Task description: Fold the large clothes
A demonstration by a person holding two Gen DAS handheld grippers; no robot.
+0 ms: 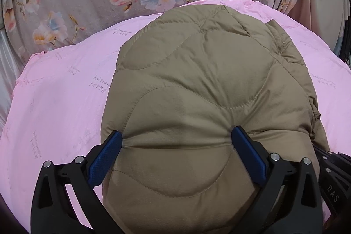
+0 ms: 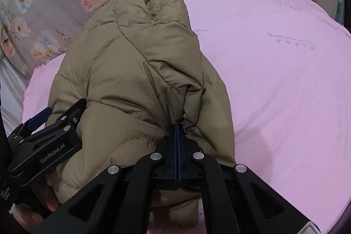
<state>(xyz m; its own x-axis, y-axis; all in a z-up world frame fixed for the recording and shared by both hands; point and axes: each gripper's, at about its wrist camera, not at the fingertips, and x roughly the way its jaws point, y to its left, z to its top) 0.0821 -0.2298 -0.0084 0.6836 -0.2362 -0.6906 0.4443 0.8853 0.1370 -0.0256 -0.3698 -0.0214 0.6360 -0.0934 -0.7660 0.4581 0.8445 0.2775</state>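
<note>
Pink bedcover (image 1: 54, 102) carries the folded khaki jacket (image 1: 197, 80), running lengthwise up-frame; left tool (image 1: 177, 146) straddles its near end, spread wide; right tool (image 2: 178, 124) pinches its lower-right corner.

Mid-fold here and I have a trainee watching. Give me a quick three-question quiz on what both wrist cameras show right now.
1. True or false: the right claw is shut on a pinch of the quilted jacket.
2. How does the left claw stand? A) shut on a sleeve B) open wide, with its fingers on either side of a bulge of the jacket C) out of view
3. What colour is the sheet under the jacket?

Key: 1 true; 2 B; 3 pink.
</note>
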